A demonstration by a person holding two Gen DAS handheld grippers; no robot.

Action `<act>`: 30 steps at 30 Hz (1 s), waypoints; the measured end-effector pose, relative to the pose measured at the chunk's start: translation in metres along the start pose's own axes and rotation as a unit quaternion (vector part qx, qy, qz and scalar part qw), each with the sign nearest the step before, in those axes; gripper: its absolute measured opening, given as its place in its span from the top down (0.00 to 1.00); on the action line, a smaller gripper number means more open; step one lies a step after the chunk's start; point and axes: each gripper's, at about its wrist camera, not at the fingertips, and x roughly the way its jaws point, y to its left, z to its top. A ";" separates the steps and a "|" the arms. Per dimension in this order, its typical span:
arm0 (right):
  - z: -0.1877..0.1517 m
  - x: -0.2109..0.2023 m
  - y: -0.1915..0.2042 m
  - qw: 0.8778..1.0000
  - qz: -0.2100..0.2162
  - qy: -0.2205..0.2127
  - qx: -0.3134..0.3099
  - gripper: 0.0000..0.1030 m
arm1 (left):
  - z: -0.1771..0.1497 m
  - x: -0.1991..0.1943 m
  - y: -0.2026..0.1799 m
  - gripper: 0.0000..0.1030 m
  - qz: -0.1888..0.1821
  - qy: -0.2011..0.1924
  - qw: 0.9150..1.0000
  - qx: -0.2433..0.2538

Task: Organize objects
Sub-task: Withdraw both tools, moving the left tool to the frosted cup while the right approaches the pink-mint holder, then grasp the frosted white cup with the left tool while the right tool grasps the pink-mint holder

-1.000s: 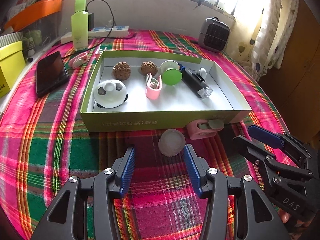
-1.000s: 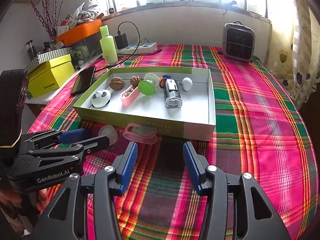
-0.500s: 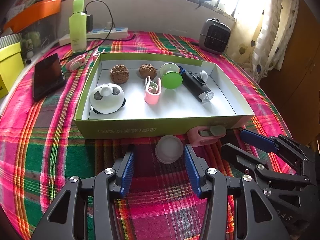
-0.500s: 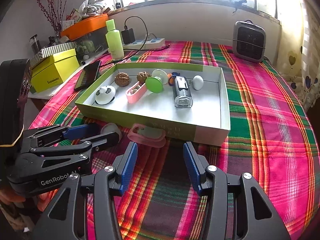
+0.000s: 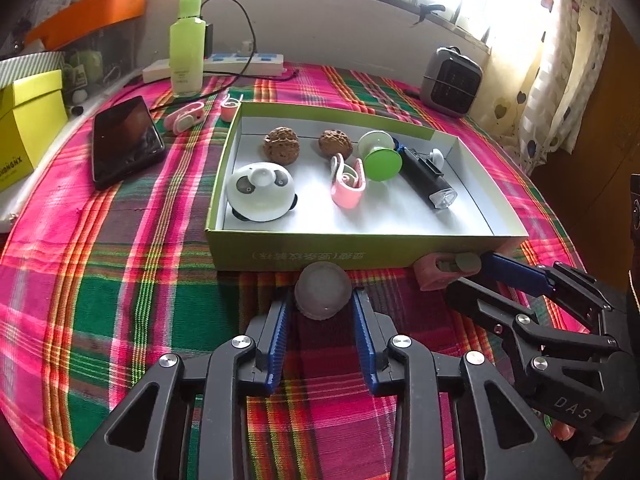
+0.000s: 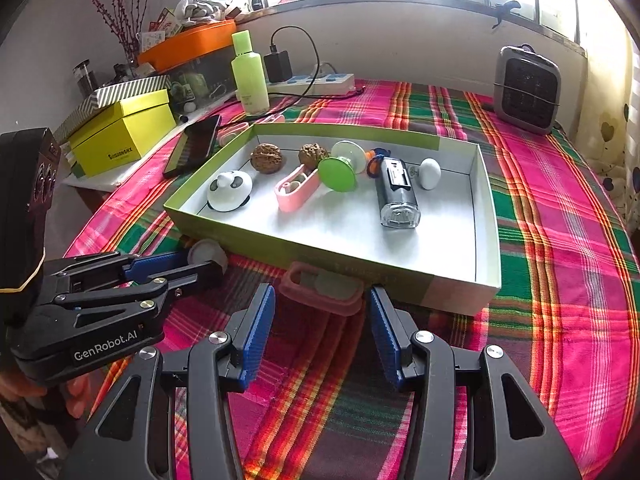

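Note:
A green-sided box [image 5: 360, 254] holds a panda toy [image 5: 260, 196], two walnuts, a pink clip, a green disc and a black torch [image 5: 426, 178]. A frosted round cap [image 5: 323, 295] lies on the cloth in front of the box, between the fingertips of my left gripper [image 5: 322, 306], which touch its sides. A pink case [image 6: 322, 288] lies against the box front, just ahead of my open right gripper [image 6: 322, 308]. In the right wrist view the left gripper [image 6: 208, 258] closes around the cap [image 6: 204, 252].
A black phone [image 5: 122, 140], a green bottle [image 5: 186, 60], a power strip, a yellow box [image 5: 24, 124] and small pink items lie left and behind the box. A grey heater [image 5: 452, 82] stands at the back right. The plaid cloth covers the table.
Both grippers have moved forward toward the box. The left jaws have narrowed around the round cap. The right fingertips now flank the pink case.

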 end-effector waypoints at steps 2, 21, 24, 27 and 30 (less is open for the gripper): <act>-0.001 0.000 0.002 1.000 0.009 0.000 -0.003 0.53 | 0.000 -0.001 0.004 0.72 0.002 -0.001 1.000 -0.002; 0.000 0.001 0.015 0.998 0.032 0.011 -0.046 0.53 | 0.002 -0.001 0.013 0.72 -0.003 0.001 1.000 -0.014; 0.000 0.009 0.018 0.997 0.031 0.022 -0.063 0.53 | 0.002 -0.001 0.014 0.72 -0.004 0.003 1.000 -0.012; 0.001 0.017 0.021 0.996 0.028 0.031 -0.074 0.53 | 0.002 -0.001 0.013 0.71 -0.005 0.005 1.000 -0.012; 0.002 0.022 0.023 0.996 0.026 0.036 -0.082 0.53 | 0.002 -0.001 0.014 0.71 -0.007 0.005 1.000 -0.011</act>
